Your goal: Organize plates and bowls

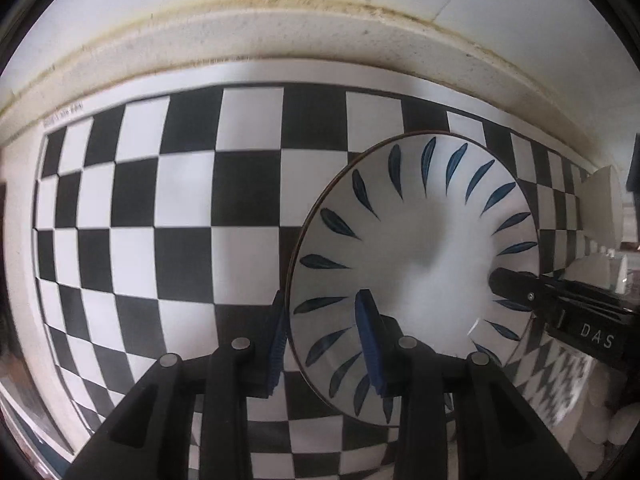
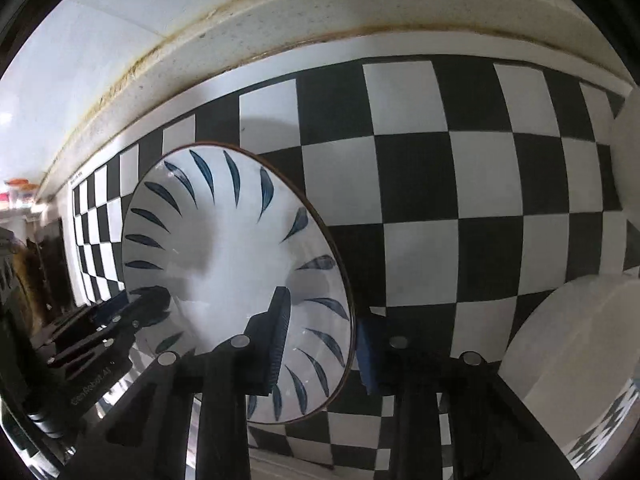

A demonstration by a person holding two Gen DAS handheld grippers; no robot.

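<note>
My left gripper (image 1: 326,344) clamped on leaf-patterned bowl (image 1: 416,256) rim, lower centre | my right gripper (image 2: 320,344) clamped on opposite rim | bowl lower left in right view, over checkered mat (image 2: 460,184) | white plate (image 2: 568,344) lower right

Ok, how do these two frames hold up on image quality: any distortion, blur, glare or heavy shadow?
Left wrist view: strong fisheye bends the checkerboard mat into curves; black vignette at the corners; the bowl carries a soft grey shadow inside; detail is slightly soft. Right wrist view: same barrel distortion; small glare specks on the bowl's glaze; the far left edge is dark and smeared; a white dish at lower right looks washed out.
</note>
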